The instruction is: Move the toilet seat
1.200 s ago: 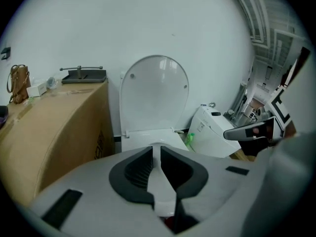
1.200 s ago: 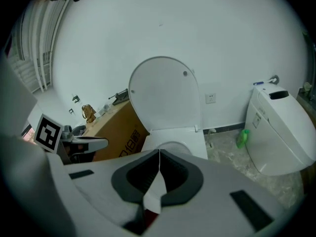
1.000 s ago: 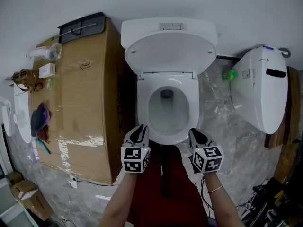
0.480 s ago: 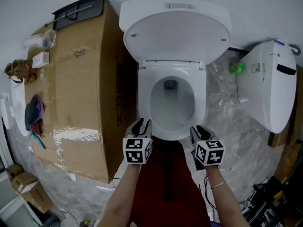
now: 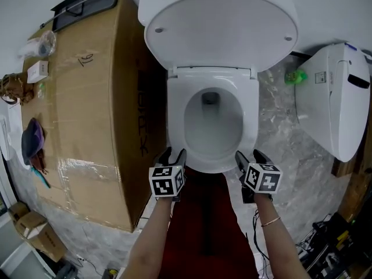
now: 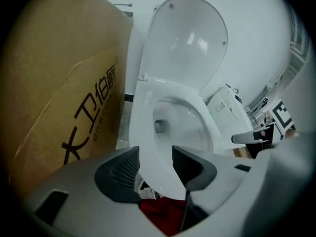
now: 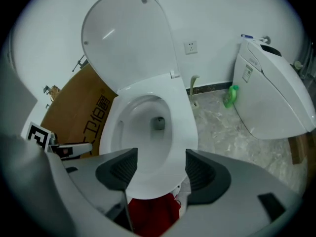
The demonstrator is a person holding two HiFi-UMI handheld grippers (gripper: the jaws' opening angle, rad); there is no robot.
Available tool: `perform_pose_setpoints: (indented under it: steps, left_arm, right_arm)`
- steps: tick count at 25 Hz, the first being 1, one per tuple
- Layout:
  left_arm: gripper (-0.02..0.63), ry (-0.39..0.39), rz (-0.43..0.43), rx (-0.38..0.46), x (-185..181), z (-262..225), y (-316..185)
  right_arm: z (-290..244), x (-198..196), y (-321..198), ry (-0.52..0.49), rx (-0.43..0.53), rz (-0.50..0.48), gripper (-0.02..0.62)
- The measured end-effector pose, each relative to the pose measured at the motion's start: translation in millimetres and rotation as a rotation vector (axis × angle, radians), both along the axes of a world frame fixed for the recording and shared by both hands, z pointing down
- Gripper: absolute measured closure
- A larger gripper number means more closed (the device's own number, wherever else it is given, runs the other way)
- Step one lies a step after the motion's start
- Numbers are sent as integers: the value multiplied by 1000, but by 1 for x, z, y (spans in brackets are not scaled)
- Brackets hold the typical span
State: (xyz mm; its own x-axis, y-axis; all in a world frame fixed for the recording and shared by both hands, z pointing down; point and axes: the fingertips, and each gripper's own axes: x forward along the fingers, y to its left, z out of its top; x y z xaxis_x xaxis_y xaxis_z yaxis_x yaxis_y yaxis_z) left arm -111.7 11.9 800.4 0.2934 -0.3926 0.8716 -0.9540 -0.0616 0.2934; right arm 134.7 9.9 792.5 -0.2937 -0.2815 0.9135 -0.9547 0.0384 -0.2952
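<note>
Jaws of the left gripper [image 5: 173, 154] and right gripper [image 5: 249, 156], shut a second ago, are opening around the front edge of the toilet seat [image 5: 250, 121], gripping nothing yet. The seat lies flat on the bowl [image 5: 212, 129], lid [image 5: 218, 28] raised, so its lift looks about to start.

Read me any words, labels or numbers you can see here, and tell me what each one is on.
"大卫伯爵", as far as it reads: side of the cardboard box.
Handwritten mark on the box top: unclear.
Label on the second toilet: too small to read.
</note>
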Motion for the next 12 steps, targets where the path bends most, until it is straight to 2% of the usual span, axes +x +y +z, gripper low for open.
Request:
perform_pose_setpoints:
  steps: [5,8,12]
  left_arm:
    - [399,-7,-16,-67,-3,29,10]
    - [391,-9,-30,-112,-5,43,18]
    - [385,-3,-39,-143,-4,56,21]
  right_arm:
    - [35,11,9,38,-81,60,270]
    - [53,14,21,59,-142,101,262]
    - [69,10,26,68,-176,134,259]
